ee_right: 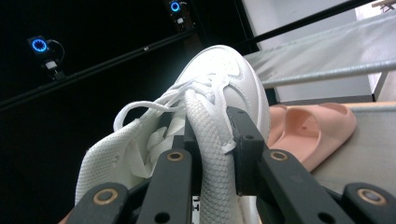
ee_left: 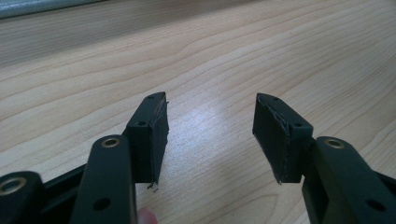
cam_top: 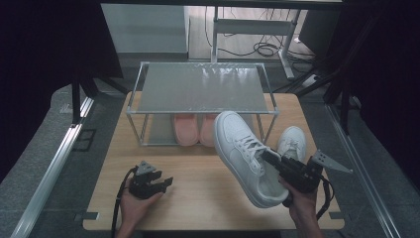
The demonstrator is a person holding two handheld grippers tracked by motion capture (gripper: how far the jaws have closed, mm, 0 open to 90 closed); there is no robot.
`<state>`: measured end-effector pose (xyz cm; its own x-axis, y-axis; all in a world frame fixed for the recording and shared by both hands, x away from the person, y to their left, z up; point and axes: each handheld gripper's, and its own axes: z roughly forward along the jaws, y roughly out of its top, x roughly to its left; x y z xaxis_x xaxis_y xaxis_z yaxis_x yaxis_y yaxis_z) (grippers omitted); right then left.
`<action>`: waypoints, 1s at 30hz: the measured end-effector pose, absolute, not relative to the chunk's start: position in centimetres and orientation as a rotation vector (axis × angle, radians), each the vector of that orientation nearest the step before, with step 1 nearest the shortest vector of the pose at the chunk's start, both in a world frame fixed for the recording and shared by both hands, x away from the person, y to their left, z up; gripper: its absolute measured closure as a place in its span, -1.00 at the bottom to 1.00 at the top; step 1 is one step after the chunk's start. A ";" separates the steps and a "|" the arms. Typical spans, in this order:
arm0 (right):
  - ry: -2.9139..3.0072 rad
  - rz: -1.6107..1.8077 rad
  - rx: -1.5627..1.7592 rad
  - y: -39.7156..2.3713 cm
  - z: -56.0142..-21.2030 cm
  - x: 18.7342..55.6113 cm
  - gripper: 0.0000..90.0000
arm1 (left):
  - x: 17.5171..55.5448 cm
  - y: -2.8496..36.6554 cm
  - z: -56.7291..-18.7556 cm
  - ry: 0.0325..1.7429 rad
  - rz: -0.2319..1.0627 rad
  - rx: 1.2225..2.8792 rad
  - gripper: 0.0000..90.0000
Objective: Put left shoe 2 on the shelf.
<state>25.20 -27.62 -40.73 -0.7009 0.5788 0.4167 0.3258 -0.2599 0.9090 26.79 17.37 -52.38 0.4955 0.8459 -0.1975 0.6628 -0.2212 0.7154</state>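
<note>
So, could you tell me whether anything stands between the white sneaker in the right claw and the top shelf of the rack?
Nothing visible does. The white sneaker hangs tilted in the right claw, in front of the rack. Its top shelf is bare; the pink slippers lie on the lower level, below that path.

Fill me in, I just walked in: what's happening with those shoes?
A person is working with a gripper in each hand. The right gripper is clamped on the tongue of a white sneaker, holding it tilted above the table before the rack. Its mate sits on the table; pink slippers lie under the rack. The left gripper rests open, holding nothing.
</note>
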 end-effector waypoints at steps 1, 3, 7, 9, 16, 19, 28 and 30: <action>1.775 2.086 1.113 -27.6 -40.4 25.4 0.75 | 26.8 17.3 -52.4 1.241 0.300 1.965 0.03; 1.769 2.089 1.110 -27.6 -40.2 25.5 0.75 | 26.8 17.3 -52.4 1.241 0.299 1.965 0.03; 1.760 2.097 1.096 -27.2 -39.1 26.4 0.75 | 26.8 17.3 -52.4 1.240 0.298 1.964 0.03; 1.759 2.095 1.100 -26.9 -38.6 26.8 0.75 | 26.8 17.3 -52.4 1.240 0.296 1.963 0.03; 1.745 2.096 1.088 -26.4 -37.4 28.0 0.75 | 26.8 17.4 -52.3 1.241 0.296 1.958 0.03; 1.734 2.099 1.084 -26.1 -36.8 28.6 0.75 | 26.8 17.3 -52.3 1.238 0.293 1.962 0.03; 1.724 2.088 1.096 -25.0 -35.4 31.0 0.75 | 26.8 17.3 -52.4 1.240 0.292 1.962 0.03; 1.717 2.092 1.107 -24.7 -35.2 31.6 0.75 | 26.8 17.3 -52.4 1.240 0.291 1.962 0.03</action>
